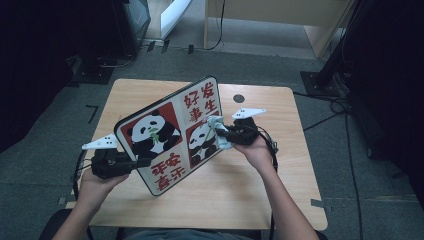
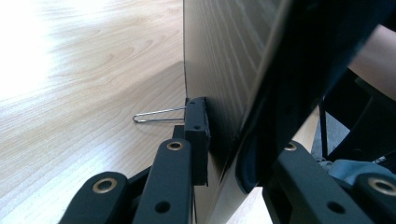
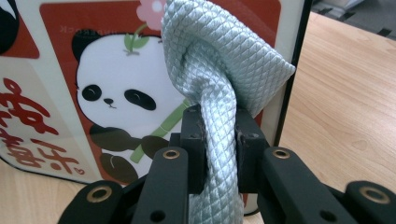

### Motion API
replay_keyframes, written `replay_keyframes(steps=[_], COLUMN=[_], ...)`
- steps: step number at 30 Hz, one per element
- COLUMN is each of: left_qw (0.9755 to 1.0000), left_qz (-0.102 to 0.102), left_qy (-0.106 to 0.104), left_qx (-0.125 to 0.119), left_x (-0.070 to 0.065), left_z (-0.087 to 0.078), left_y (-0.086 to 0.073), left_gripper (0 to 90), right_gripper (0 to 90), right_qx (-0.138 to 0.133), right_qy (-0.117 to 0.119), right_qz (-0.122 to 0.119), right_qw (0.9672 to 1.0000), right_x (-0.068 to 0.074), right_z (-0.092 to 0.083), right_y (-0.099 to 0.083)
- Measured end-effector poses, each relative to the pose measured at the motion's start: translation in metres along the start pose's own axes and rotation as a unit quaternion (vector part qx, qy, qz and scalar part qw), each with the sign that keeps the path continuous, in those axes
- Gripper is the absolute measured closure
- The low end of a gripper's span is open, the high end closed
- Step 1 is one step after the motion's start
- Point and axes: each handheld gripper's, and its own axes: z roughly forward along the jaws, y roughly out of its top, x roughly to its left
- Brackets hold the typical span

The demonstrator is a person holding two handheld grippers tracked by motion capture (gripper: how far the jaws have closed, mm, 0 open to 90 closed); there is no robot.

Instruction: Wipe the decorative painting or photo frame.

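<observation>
A square board printed with pandas and red characters is held tilted above the wooden table. My left gripper is shut on its lower left edge. In the left gripper view the jaws clamp the board's edge, and a thin wire loop sticks out beside the left pad. My right gripper is shut on a pale green quilted cloth. In the right gripper view the cloth bulges out of the gripper against the panda print.
A small dark round mark sits near the table's far edge. Black stand bases and cables lie on the grey carpet around the table. Light wooden furniture stands at the back.
</observation>
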Motion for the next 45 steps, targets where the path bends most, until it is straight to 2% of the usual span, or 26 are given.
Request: replay_keyframes(steps=[14, 20, 21, 23, 28, 30, 34, 40, 43, 45], left_qw=[0.9999, 0.9999, 0.9999, 0.9999, 0.9999, 0.9999, 0.9999, 0.9999, 0.9999, 0.9999], left_qz=[0.004, 0.006, 0.005, 0.005, 0.001, 0.001, 0.0, -0.001, 0.001, 0.0], left_qy=[0.006, 0.008, 0.008, 0.007, 0.001, -0.003, -0.005, -0.006, -0.005, -0.006], left_qx=[-0.01, -0.011, -0.011, -0.01, -0.012, -0.01, -0.011, -0.01, -0.01, -0.01], left_x=[0.0, 0.0, -0.001, 0.0, 0.001, 0.0, 0.001, 0.001, 0.001, 0.001], left_z=[0.0, 0.001, 0.001, 0.001, 0.001, 0.001, 0.001, 0.001, 0.001, 0.001], left_y=[-0.001, -0.001, -0.001, -0.001, -0.001, -0.001, -0.001, -0.001, -0.001, -0.001], left_gripper=[78.2, 78.2, 78.2, 78.2, 77.8, 77.5, 77.2, 77.1, 77.0, 77.0], right_gripper=[77.7, 77.5, 77.5, 77.5, 77.5, 77.5, 77.5, 77.5, 77.5, 77.4], right_qx=[0.01, 0.025, 0.039, 0.051, 0.054, 0.054, 0.066, 0.067, 0.056, 0.062], right_qy=[-0.006, -0.002, -0.004, -0.002, 0.001, 0.006, 0.01, 0.016, 0.023, 0.022], right_qz=[0.015, 0.026, 0.03, 0.03, 0.035, 0.045, 0.051, 0.052, 0.051, 0.047], right_qw=[0.9998, 0.9994, 0.9988, 0.9982, 0.9979, 0.9975, 0.9965, 0.9963, 0.9969, 0.9967], right_x=[-0.009, -0.011, -0.01, -0.011, -0.013, -0.013, -0.013, -0.013, -0.016, -0.016], right_z=[0.008, 0.011, 0.012, 0.014, 0.018, 0.022, 0.025, 0.028, 0.03, 0.03], right_y=[-0.027, -0.032, -0.035, -0.038, -0.044, -0.049, -0.054, -0.062, -0.068, -0.068])
